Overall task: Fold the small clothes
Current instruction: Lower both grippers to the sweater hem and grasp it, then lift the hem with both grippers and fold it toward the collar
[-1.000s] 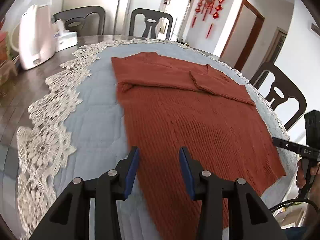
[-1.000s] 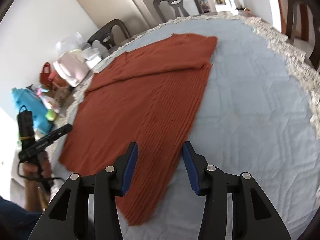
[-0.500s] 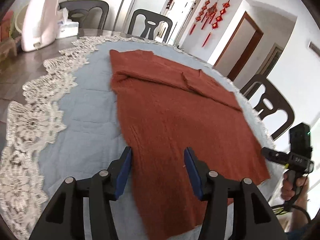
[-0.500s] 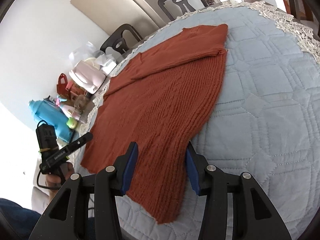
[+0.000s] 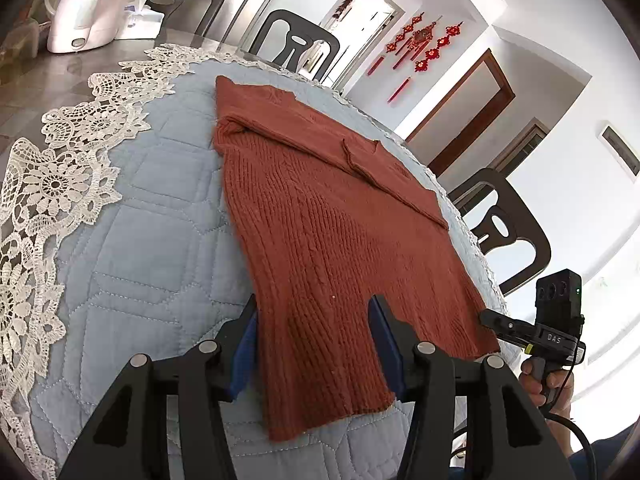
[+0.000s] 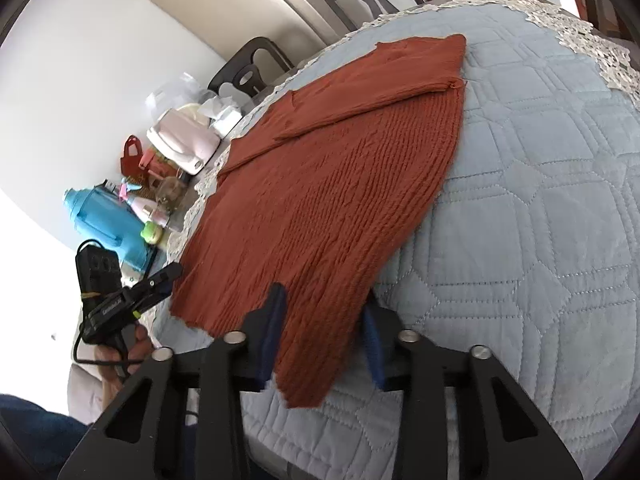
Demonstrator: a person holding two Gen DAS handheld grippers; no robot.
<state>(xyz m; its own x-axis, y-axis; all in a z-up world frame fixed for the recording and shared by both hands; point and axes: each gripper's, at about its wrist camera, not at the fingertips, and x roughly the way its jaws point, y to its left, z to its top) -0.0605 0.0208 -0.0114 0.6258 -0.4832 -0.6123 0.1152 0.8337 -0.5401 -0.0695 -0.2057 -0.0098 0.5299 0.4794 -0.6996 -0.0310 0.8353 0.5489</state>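
A rust-red knitted sweater (image 5: 336, 240) lies flat on a pale blue quilted cloth (image 5: 152, 272), its sleeves folded across the far end. My left gripper (image 5: 314, 344) is open, its blue-padded jaws either side of the sweater's near left hem corner. My right gripper (image 6: 322, 334) is open, its jaws either side of the near right hem corner (image 6: 308, 372). Each gripper shows in the other's view, the right one (image 5: 532, 332) and the left one (image 6: 132, 292) at the hem.
A lace tablecloth (image 5: 48, 184) edges the quilt. A white appliance (image 5: 88, 4) and a tissue box stand at the far left. A blue flask (image 6: 108, 224), bottles and a red bag crowd the table's side. Dark chairs (image 5: 500, 232) surround the table.
Both grippers have moved forward and down onto the near hem; the open jaws now straddle the sweater's two near corners. The sweater has not moved.
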